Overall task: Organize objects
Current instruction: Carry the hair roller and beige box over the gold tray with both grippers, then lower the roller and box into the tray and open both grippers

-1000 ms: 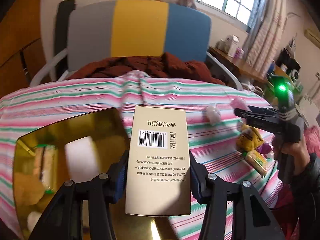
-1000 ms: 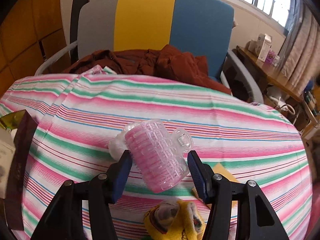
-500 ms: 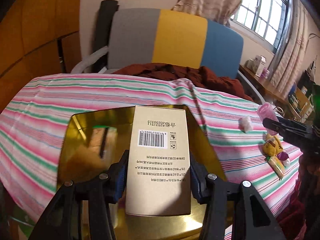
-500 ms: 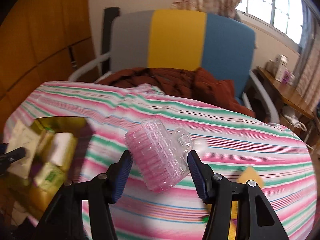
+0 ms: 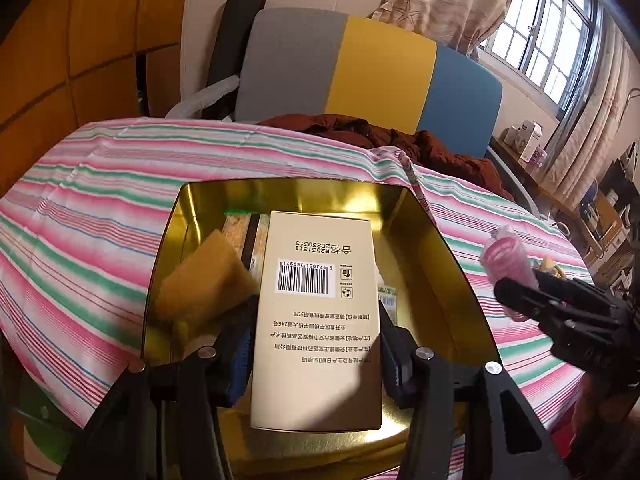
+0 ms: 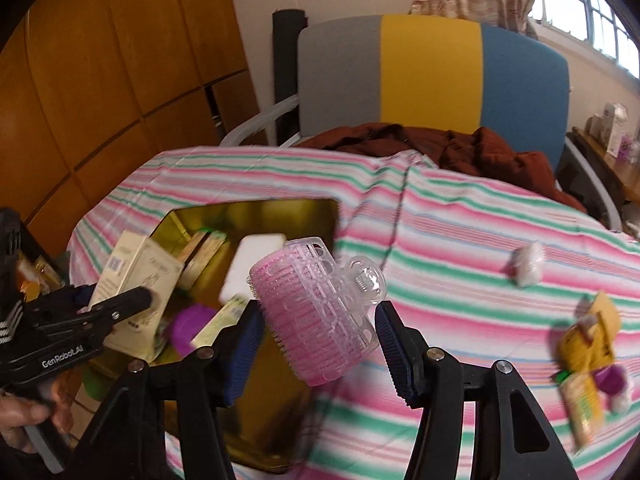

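My left gripper (image 5: 316, 340) is shut on a beige carton with a barcode (image 5: 320, 304) and holds it over the open gold tin (image 5: 288, 185). In the tin lie a yellow sponge (image 5: 204, 280) and flat packets, partly hidden by the carton. In the right wrist view my right gripper (image 6: 320, 332) is shut on a pink hair roller with a clear clip (image 6: 320, 312), which hangs above the tin's right edge (image 6: 334, 220). That view also shows a white block (image 6: 252, 264) and a purple item (image 6: 192, 324) in the tin.
The striped tablecloth (image 6: 460, 240) carries a white wad (image 6: 528, 264) and yellow packets (image 6: 588, 344) at the right. A grey, yellow and blue chair (image 5: 380, 72) with a dark red garment (image 5: 400, 140) stands behind the table. A hand (image 6: 24, 420) grips the left tool's handle.
Both grippers have swung left across the table. The carton now hangs over the tin's middle, and the roller has come from the table's centre to the tin's right edge.
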Action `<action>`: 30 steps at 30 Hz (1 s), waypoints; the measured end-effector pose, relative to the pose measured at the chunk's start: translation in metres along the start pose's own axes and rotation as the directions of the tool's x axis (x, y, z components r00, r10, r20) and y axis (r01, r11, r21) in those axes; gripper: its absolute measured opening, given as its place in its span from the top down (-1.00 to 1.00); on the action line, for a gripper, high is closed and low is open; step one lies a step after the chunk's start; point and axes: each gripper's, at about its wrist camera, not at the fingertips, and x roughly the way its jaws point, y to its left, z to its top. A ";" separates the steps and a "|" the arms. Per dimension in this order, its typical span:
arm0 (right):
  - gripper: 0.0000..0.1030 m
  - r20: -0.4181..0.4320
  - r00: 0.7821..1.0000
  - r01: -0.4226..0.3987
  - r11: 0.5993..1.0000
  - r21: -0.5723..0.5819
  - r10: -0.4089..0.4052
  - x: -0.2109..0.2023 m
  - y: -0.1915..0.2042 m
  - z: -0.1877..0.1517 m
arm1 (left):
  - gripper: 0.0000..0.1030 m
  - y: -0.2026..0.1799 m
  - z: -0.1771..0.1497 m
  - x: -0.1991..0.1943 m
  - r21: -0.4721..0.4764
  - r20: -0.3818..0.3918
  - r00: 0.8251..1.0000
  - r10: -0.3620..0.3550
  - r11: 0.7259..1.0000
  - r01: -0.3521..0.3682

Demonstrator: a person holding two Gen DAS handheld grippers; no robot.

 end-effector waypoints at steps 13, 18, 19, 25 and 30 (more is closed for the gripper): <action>-0.13 -0.042 0.998 0.051 0.999 -0.008 -0.051 0.028 0.022 0.017 | -0.02 0.016 0.017 0.025 -0.075 -0.047 0.995 -0.088 0.994 0.084; -0.13 -0.054 0.997 0.050 0.998 -0.024 -0.052 0.038 0.028 0.023 | -0.02 0.020 0.029 0.042 -0.090 -0.059 0.997 -0.051 0.995 0.046; -0.13 -0.054 0.997 0.051 0.998 -0.027 -0.053 0.039 0.029 0.023 | -0.03 0.020 0.031 0.044 -0.084 -0.056 0.998 -0.036 0.996 0.031; -0.13 -0.044 0.997 0.058 0.998 -0.019 -0.058 0.046 0.028 0.034 | -0.19 0.028 0.039 0.041 -0.103 -0.031 0.999 0.011 0.995 -0.014; -0.13 -0.048 0.997 0.061 0.998 -0.008 -0.062 0.044 0.026 0.030 | -0.19 0.030 0.033 0.026 -0.108 0.002 0.999 0.032 0.994 -0.032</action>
